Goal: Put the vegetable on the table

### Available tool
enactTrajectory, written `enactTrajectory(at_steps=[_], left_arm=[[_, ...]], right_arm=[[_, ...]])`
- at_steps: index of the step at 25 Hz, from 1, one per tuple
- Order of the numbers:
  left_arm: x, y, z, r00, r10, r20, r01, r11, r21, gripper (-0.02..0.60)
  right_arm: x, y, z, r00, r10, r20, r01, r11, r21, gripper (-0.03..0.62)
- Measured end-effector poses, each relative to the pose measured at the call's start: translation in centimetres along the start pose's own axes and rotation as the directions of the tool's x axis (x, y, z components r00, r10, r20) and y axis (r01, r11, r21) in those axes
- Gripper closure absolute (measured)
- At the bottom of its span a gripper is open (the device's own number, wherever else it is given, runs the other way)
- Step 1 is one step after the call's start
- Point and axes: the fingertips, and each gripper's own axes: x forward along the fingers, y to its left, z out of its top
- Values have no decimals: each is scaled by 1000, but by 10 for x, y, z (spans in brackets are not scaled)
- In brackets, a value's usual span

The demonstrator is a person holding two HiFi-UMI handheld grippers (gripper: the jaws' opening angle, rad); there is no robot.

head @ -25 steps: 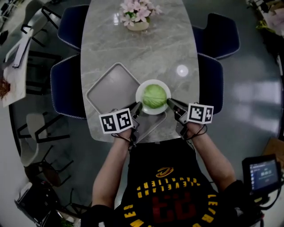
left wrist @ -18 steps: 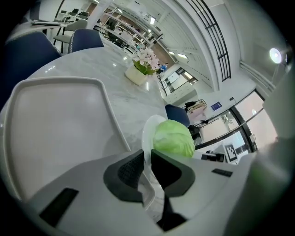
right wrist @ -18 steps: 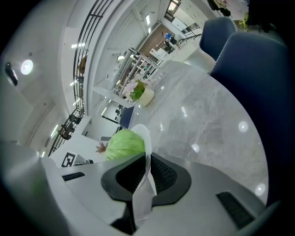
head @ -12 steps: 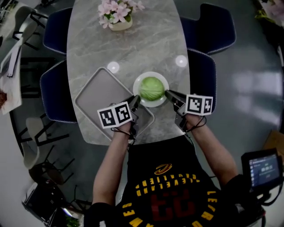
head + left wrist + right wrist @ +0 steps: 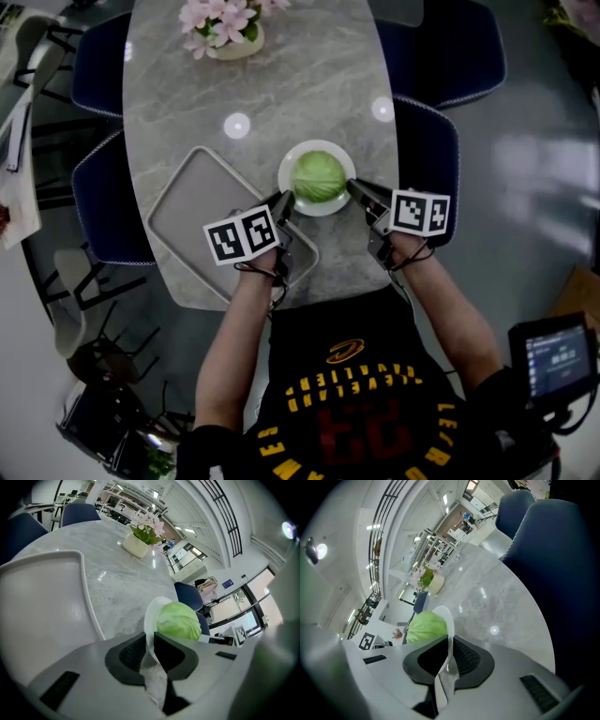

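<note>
- Left gripper (image 5: 281, 206) is clamped on the near-left rim of a white plate (image 5: 317, 209); in the left gripper view the thin rim runs between the two dark pads, which press on it from both sides.
- Right gripper (image 5: 357, 191) bites the same plate on its near-right rim, and the right gripper view shows the rim pinched between its jaws in the same way.
- On the plate sits the vegetable, a pale green cabbage (image 5: 318, 175), round and whole, filling most of the dish.
- Plate and cabbage are over the grey marble table (image 5: 309, 84), towards its near right part. I cannot tell whether the plate's base touches the tabletop or hangs just above it.
- Just left of the plate a grey square tray (image 5: 192, 211) lies on the table, turned corner-on, with its right corner close to the plate's left edge.
- At the far end of the table stands a pot of pink flowers (image 5: 223, 26), well apart from the plate.
- Dark blue chairs (image 5: 429, 141) stand along both long sides of the table.
- Both of the person's forearms reach in from the near edge, one to each gripper.
</note>
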Motion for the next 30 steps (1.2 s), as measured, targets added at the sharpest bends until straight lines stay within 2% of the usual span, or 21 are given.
enactTrajectory(at_steps=[9,30], left_arm=[[19,13,8,999,36,-32,-36,999,-17,529],[45,4,17,989,73,-128,-66,996,56,529]], right_arm=[[19,-14,8,999,-22,-35,21,1000,-10,556],[20,-38,16,997,-69,-33,69,998,5,556]])
